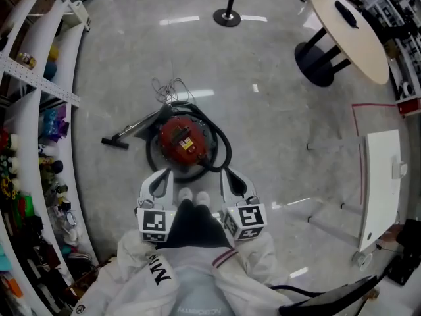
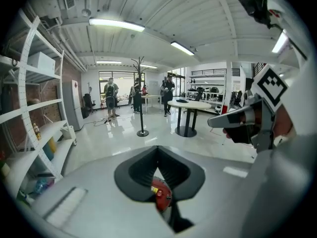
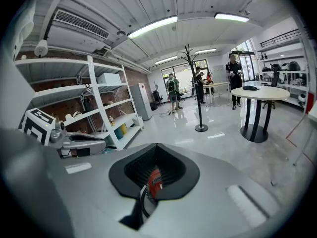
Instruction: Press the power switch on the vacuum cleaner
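Observation:
A red round vacuum cleaner (image 1: 182, 139) stands on the grey floor just ahead of my feet. Its black hose (image 1: 222, 151) loops around it and ends in a floor nozzle (image 1: 115, 141) at the left. I cannot pick out the power switch on its top. My left gripper (image 1: 163, 173) and right gripper (image 1: 227, 172) hang side by side above the vacuum's near edge, clear of it, both shut and holding nothing. In the left gripper view the left gripper (image 2: 158, 147) shows a sliver of the vacuum cleaner (image 2: 159, 192) through its jaw opening. The right gripper (image 3: 156, 144) shows the vacuum cleaner (image 3: 154, 180) the same way.
White shelving (image 1: 39, 110) full of small items runs along the left. A loose cord (image 1: 170, 89) lies behind the vacuum. A post base (image 1: 227, 17) stands farther back, a round table (image 1: 348, 25) at the far right, and a white wheeled panel (image 1: 381, 183) on the right. Several people (image 2: 111, 95) stand far off.

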Action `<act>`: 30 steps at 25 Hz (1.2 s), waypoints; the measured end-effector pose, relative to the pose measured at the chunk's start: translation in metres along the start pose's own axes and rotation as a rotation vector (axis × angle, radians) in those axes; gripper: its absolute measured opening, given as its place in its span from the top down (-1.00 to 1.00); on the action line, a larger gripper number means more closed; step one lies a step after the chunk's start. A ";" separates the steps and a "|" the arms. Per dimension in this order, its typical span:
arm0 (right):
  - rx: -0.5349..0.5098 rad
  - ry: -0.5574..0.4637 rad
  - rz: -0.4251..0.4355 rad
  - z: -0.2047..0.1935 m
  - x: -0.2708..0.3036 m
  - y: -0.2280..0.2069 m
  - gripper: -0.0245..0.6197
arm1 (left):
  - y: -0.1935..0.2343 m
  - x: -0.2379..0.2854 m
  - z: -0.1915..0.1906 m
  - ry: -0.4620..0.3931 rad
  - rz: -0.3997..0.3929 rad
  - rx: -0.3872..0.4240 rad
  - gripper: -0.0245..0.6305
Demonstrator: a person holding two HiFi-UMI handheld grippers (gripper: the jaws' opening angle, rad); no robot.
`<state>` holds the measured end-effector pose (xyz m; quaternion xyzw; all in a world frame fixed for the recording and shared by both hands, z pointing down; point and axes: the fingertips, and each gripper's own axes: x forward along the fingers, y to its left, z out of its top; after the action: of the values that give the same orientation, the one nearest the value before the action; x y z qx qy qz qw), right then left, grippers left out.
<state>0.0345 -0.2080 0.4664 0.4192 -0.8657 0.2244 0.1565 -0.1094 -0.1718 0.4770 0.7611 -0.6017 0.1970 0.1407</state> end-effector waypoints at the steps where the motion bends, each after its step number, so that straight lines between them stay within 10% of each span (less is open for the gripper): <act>1: 0.003 0.007 -0.005 -0.004 0.003 -0.002 0.92 | 0.000 0.004 -0.004 0.005 -0.006 -0.002 0.93; 30: 0.070 0.131 -0.075 -0.101 0.070 -0.043 0.92 | 0.005 0.101 -0.135 0.132 -0.050 -0.049 0.93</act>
<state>0.0350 -0.2250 0.5954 0.4411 -0.8290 0.2752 0.2063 -0.1116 -0.1994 0.6433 0.7575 -0.5765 0.2285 0.2038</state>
